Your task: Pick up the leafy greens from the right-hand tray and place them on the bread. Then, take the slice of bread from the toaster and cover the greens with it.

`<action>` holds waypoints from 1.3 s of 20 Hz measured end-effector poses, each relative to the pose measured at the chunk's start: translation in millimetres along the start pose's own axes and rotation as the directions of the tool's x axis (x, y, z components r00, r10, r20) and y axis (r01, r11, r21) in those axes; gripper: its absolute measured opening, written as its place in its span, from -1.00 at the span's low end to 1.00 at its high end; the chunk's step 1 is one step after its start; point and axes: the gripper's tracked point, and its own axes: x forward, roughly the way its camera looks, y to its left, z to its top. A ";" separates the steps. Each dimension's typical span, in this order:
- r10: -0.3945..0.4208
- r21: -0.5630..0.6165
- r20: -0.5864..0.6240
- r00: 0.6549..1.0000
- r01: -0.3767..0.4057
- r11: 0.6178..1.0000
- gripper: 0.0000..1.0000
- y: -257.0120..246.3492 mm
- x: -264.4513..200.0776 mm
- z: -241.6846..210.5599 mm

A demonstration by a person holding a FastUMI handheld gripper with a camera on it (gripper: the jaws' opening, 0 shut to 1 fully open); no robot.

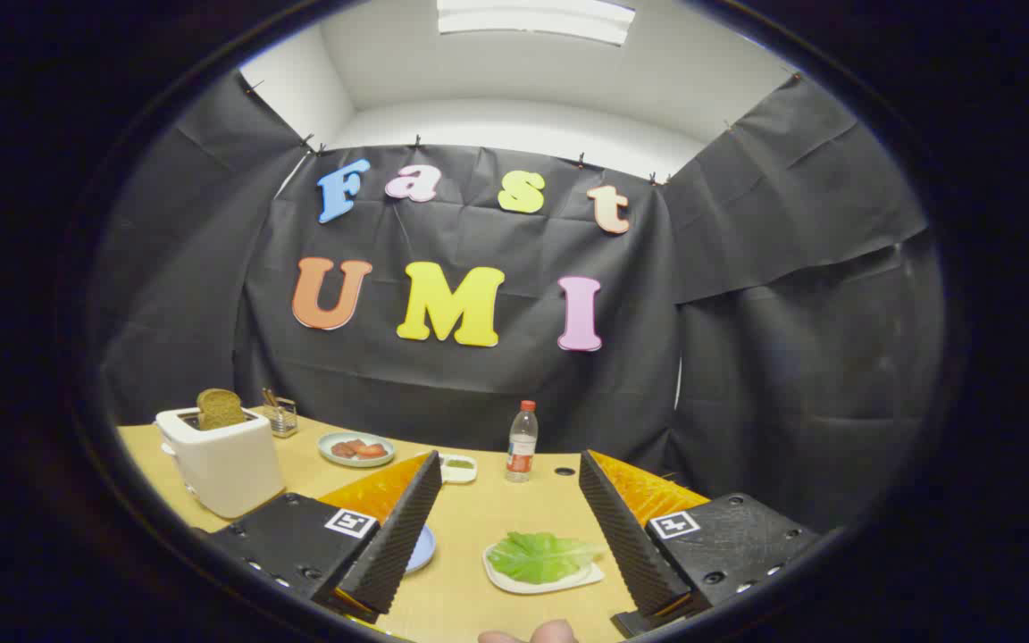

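Observation:
My gripper (507, 471) is open, held above the wooden table (470, 527) with nothing between its fingers. The leafy greens (539, 555) lie on a small white tray (519, 582), low between the two fingers and closer to the right one. A blue plate (422, 546) peeks out from behind the left finger; what lies on it is hidden. A white toaster (221, 460) stands at the far left of the table with a brown bread slice (220, 409) sticking up out of its slot.
Beyond the fingers stand a plastic bottle (522, 441), a small white dish (458, 467), a light plate with red food pieces (355, 449) and a small wire holder (281, 416) behind the toaster. A fingertip (539, 634) shows under the gripper.

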 end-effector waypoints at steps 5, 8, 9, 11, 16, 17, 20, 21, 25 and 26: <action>0.000 0.009 0.000 1.000 0.000 1.000 0.90 6.9 0.8 1.9; -0.001 0.011 0.000 1.000 0.001 1.000 0.89 8.3 3.6 3.0; 0.002 0.015 -0.002 1.000 -0.002 1.000 0.90 9.5 3.9 3.3; 0.006 0.026 -0.004 1.000 -0.006 1.000 0.89 11.3 4.6 4.2; 0.017 0.030 -0.011 1.000 -0.016 0.999 0.89 13.5 4.3 2.9; 0.016 0.028 -0.014 1.000 -0.016 0.999 0.90 13.6 4.4 2.2; 0.021 0.035 -0.018 1.000 -0.020 0.999 0.90 11.1 4.4 0.4; 0.022 0.040 -0.021 1.000 -0.021 0.999 0.90 9.7 4.1 0.4; 0.008 0.011 -0.031 0.999 -0.008 1.000 0.90 -0.1 7.7 -6.8; 0.014 0.014 -0.039 0.999 -0.014 1.000 0.90 1.0 8.6 -10.2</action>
